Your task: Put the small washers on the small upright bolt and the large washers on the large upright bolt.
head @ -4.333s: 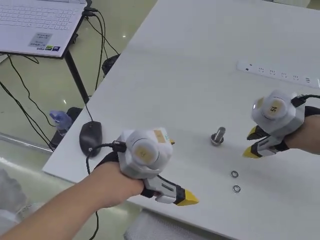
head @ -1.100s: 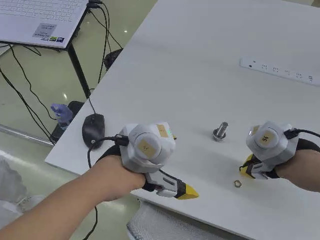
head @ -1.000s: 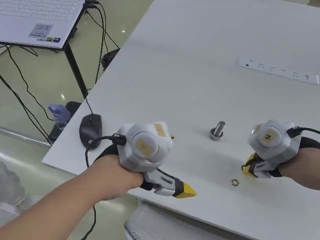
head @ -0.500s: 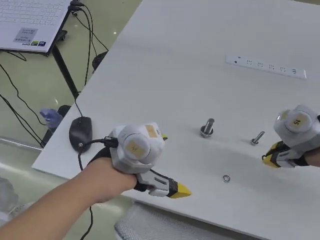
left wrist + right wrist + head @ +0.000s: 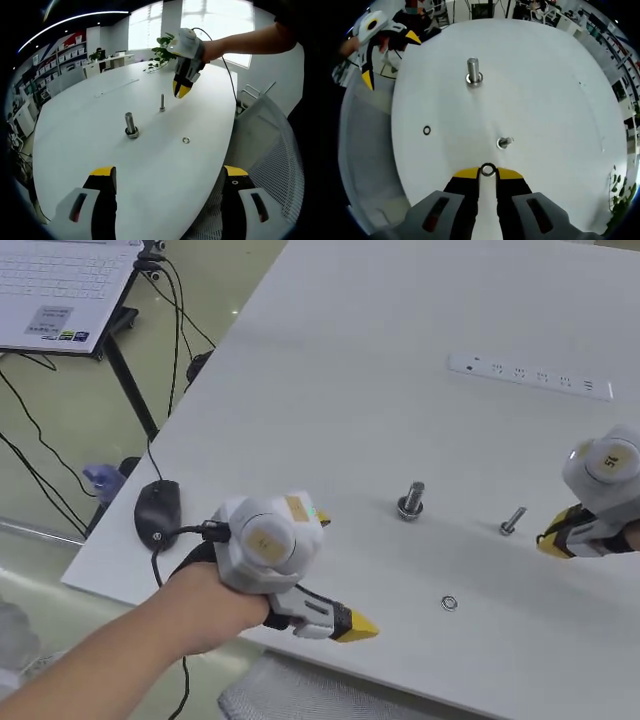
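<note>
A: Steel washer [image 5: 488, 170] sits pinched in the tips of the right gripper [image 5: 488, 176], just beside the small bolt [image 5: 504, 142] but not over it. The small bolt's shaft looks bare.

B: Noted. The large bolt [image 5: 410, 500] stands left of the small one. A ring shows at its foot; whether that is a washer already on or the bolt's own head cannot be told.

A: One loose washer [image 5: 449, 603] lies flat on the white table [image 5: 380, 360], nearer than both bolts and apart from each.

B: The left gripper [image 5: 169, 175] hangs at the near edge, jaws spread wide, holding nothing. Judgement: early to middle. The held washer needs dropping on and the loose washer needs fetching; its size is unclear.
</note>
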Demonstrator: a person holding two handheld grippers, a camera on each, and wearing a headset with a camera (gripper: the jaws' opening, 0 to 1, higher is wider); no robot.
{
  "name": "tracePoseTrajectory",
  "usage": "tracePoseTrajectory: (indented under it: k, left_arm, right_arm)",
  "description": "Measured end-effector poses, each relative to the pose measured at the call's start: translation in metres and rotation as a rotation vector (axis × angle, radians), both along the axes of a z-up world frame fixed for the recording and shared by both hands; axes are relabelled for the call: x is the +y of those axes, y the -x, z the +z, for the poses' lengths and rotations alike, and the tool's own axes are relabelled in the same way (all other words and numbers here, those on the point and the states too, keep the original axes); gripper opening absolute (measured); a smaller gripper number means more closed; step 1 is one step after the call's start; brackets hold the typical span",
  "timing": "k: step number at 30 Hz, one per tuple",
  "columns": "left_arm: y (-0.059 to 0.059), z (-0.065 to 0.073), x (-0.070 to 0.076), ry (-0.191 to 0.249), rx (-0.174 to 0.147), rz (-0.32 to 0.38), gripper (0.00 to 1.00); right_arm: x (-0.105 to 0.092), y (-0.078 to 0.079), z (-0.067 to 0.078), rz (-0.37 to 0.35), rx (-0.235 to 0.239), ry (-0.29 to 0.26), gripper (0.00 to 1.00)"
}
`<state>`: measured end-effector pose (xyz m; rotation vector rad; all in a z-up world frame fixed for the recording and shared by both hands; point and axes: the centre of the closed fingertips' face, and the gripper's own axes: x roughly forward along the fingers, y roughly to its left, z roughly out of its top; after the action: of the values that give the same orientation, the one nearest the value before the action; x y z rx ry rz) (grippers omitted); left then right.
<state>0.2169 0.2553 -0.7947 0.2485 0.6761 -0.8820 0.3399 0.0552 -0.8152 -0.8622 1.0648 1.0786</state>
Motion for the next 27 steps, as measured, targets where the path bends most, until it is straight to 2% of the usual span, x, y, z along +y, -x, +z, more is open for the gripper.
tracePoseTrajectory:
  k: [7, 12, 27]
  left_arm:
    - [-0.002, -0.001, 0.002, -0.003, 0.004, 0.012, 0.86]
    - [-0.004, -0.002, 0.002, -0.005, 0.005, 0.011, 0.86]
    - [-0.006, -0.002, 0.002, -0.003, 0.006, 0.011, 0.85]
  right_arm:
    - [0.009, -0.023, 0.01, 0.003, -0.029, -0.019, 0.13]
    - [0.015, -0.031, 0.012, 0.017, -0.038, -0.023, 0.13]
    - [0.02, -0.036, 0.001, 0.04, -0.027, -0.007, 0.13]
